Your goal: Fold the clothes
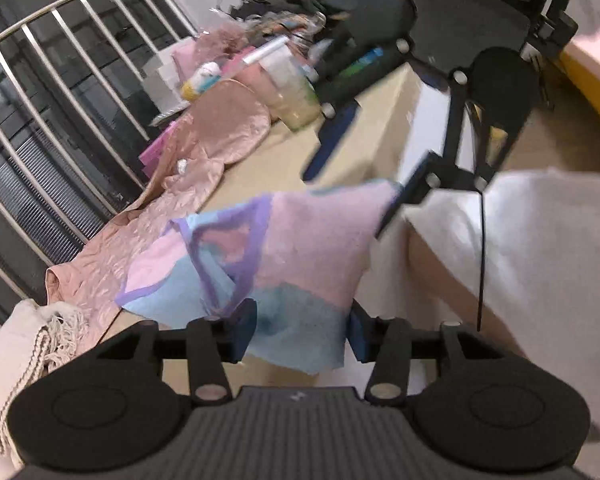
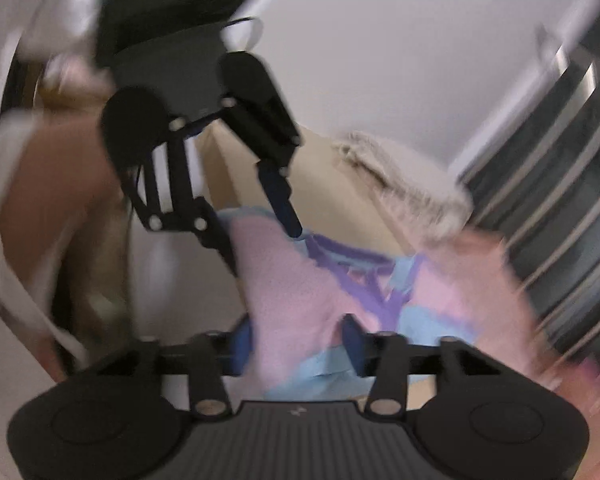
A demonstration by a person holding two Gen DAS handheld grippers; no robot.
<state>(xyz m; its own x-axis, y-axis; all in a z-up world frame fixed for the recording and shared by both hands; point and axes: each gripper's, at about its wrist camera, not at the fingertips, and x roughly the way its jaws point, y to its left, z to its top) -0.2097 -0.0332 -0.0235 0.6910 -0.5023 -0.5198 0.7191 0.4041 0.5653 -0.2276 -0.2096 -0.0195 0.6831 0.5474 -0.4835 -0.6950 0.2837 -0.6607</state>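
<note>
The left gripper (image 1: 302,330) is clamped on the light-blue lower edge of a small pink, blue and purple garment (image 1: 284,248), the cloth being pinched between its two blue pads (image 1: 244,326). From that grip the garment is stretched up and across to the right gripper (image 1: 396,200), which is seen in the left wrist view reaching in from the upper right and closed on the garment's far pink corner. In the right wrist view the same hold is shown from the other side: the right gripper (image 2: 298,340) has pink and blue fabric (image 2: 292,292) bunched between its pads, and the left gripper (image 2: 268,236) is seen beyond it, gripping the opposite edge (this view is heavily blurred, so fine detail of the pads is lost). The garment is thus held up between the two grippers above a beige tabletop (image 1: 284,152).

Further out, a shiny salmon-pink satin garment (image 1: 172,192) is spread along the left side of the table, and a cream fringed knit (image 1: 32,340) is heaped at the table's near left corner. A clear plastic cup (image 1: 292,92) stands behind the satin piece among a clutter of small items that cannot be made out, with dark clothing (image 1: 360,4) piled behind it. A metal railing (image 1: 72,68) runs along the left edge. A white sleeve (image 1: 540,248) is seen at the right.
</note>
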